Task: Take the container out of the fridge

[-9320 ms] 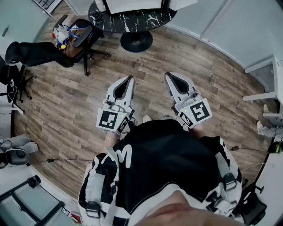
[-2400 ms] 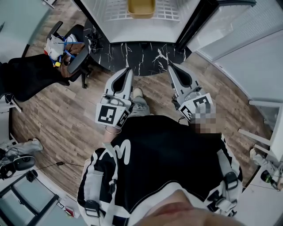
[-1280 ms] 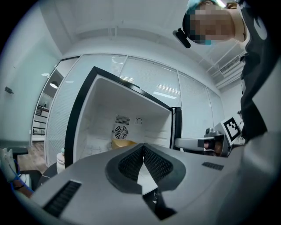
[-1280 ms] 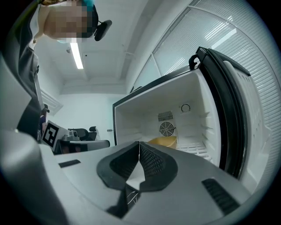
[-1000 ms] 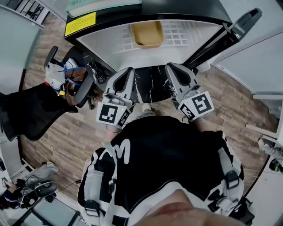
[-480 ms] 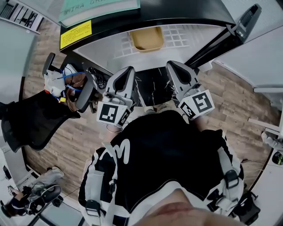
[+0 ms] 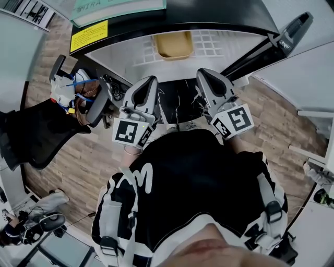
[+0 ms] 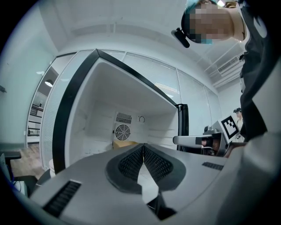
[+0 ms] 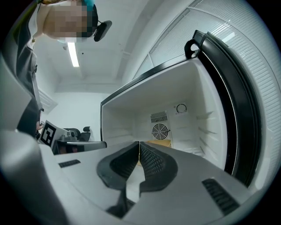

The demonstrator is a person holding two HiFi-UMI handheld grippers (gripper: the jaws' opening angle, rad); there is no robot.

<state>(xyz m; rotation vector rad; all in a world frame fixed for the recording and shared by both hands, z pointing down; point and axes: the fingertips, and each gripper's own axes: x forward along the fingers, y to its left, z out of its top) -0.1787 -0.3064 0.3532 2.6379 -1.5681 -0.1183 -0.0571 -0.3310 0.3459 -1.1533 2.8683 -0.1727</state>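
From the head view, the fridge [image 7: 219, 13] stands open on a black marbled desk [image 7: 177, 101], with its door [image 7: 282, 39] swung out to the right. The container [image 7: 174, 45] is a tan-yellow, open-topped rectangular tub with rounded corners. It sits on the white wire shelf [image 7: 219, 44] inside, towards the back. The left gripper [image 7: 151, 80] and right gripper [image 7: 201, 73] point at the opening side by side, well short of the tub. A black office chair [image 7: 31, 135] is at the left.

In the left gripper view, the jaws are pressed together with nothing between them. A tan edge of the container [image 8: 125, 144] shows just above them, under the round fan grille [image 8: 122, 132].

In the right gripper view, the jaws likewise meet and hold nothing. The container [image 9: 160, 143] sits low against the back wall, beneath the fan grille [image 9: 160, 131].
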